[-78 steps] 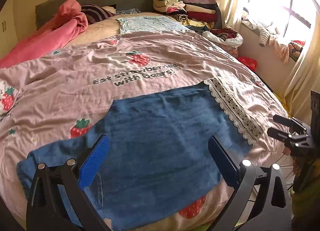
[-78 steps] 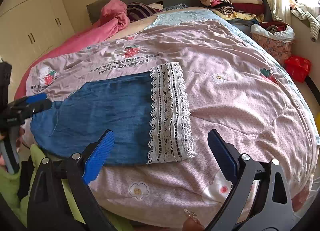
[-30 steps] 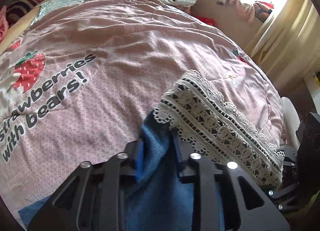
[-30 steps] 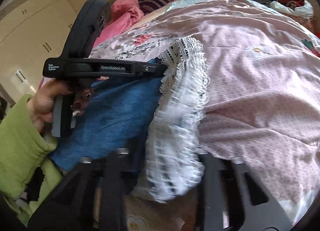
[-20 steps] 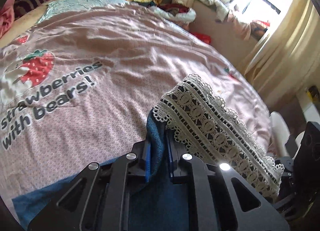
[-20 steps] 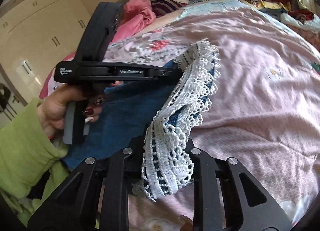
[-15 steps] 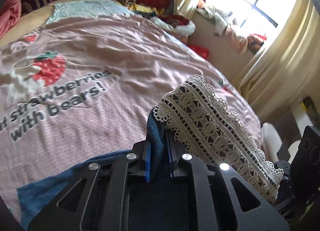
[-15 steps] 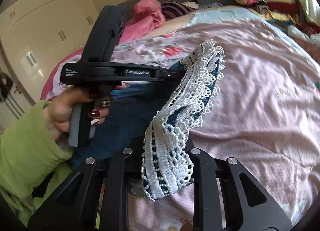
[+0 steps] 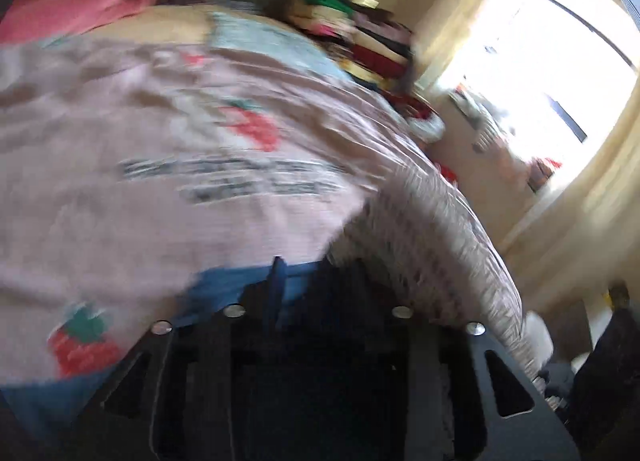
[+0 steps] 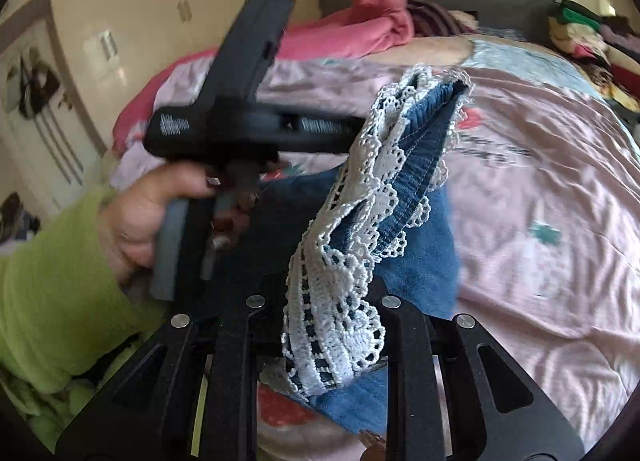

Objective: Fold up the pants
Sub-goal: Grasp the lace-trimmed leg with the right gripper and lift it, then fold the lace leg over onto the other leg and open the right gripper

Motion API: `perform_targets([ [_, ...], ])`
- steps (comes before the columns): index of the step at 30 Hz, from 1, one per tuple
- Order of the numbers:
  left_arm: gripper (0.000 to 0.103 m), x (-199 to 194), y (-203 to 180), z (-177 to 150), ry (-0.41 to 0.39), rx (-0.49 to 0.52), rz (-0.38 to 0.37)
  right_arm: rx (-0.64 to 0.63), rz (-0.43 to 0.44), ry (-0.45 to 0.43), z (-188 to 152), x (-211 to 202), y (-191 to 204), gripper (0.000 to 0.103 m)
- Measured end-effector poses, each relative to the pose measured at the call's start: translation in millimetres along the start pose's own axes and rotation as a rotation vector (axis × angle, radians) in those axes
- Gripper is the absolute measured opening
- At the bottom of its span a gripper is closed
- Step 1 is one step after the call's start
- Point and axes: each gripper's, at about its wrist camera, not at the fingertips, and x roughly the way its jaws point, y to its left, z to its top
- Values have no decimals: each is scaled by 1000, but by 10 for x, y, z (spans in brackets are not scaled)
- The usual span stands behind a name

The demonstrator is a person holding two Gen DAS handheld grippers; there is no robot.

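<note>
Pants (image 10: 408, 181) hang pinched in right tongs (image 10: 324, 301), hem raised.

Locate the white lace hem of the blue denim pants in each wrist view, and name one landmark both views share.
Left wrist view: the white lace hem runs as a blurred band from centre down to the lower right, beside the pink strawberry-print bedspread.
Right wrist view: the hem hangs at centre, lifted off the bed.
Shared landmark: the bedspread's dark printed lettering.
</note>
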Motion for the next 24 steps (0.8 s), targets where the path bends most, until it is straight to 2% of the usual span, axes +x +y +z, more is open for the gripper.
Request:
perform_targets([
  [2,41,-215,227,-66,-32,-77,44,-38,-7,37,-26,133,167,15],
  [5,41,-552,448,-229,-95,-121,116,-104,-26,88,-79,330,376,15],
  [7,42,-713,609,-353,-125,-164,108,-151,-44,121,-130,443,496,15],
  [8,46,-763,664,-407,-127,-188,101,-161,-50,133,-154,483,528,16],
  [11,48,-882,830,-523,-143,-257,52,-181,-35,149,-206,541,624,22],
  [12,48,-891,844,-540,-144,-265,36,-187,-22,148,-216,539,650,24],
  [13,48,-890,835,-542,-146,-263,30,-195,-15,145,-218,528,688,30],
  [17,50,-822,792,-579,-135,-265,-24,-207,50,108,-222,355,777,38],
  [19,52,-795,782,-608,-119,-258,-15,-198,79,75,-219,198,771,48],
  [23,52,-711,760,-598,-92,-256,-17,-145,84,5,-178,-83,593,57],
  [24,59,-685,755,-587,-85,-255,-14,-122,72,-8,-166,-130,511,59],
])
